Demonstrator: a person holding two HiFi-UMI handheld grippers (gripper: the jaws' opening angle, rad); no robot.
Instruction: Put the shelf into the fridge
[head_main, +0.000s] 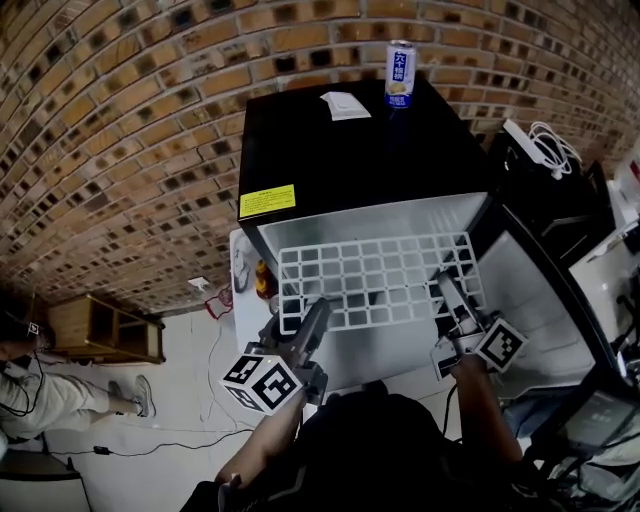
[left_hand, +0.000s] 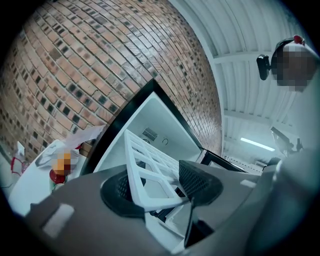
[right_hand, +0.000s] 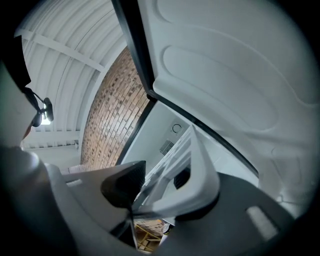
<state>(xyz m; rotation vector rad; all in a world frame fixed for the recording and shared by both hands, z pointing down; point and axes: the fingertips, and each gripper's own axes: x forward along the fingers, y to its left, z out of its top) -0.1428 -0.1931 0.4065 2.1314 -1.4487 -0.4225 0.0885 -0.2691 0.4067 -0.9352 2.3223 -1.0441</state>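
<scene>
- Far left, a brick wall (head_main: 120, 120) runs behind everything, and a low wooden rack (head_main: 100, 328) stands on the floor below it.
- The left gripper (head_main: 316, 310) reaches up from the person's left. Its fingers (left_hand: 197, 181) are clamped on the near left corner of the shelf (head_main: 375, 283) (a white plastic grid), with a bar of the grid (left_hand: 133, 172) pinched between the pads.
- The shelf lies roughly flat across the open front of the fridge (head_main: 330, 160), with its far edge toward the white interior. How far in it sits is unclear.
- On the fridge's black top are a yellow label (head_main: 267, 201) at the front left corner, a folded paper (head_main: 344, 104), and a blue-and-white can (head_main: 400, 73) standing upright at the back.
- The right gripper (head_main: 446, 292) holds the shelf's near right corner. Its fingers (right_hand: 125, 184) are closed on the white rim (right_hand: 200, 170).
- The fridge door (head_main: 560, 340) hangs open at the right, and its moulded white liner (right_hand: 225, 75) fills the right gripper view.
</scene>
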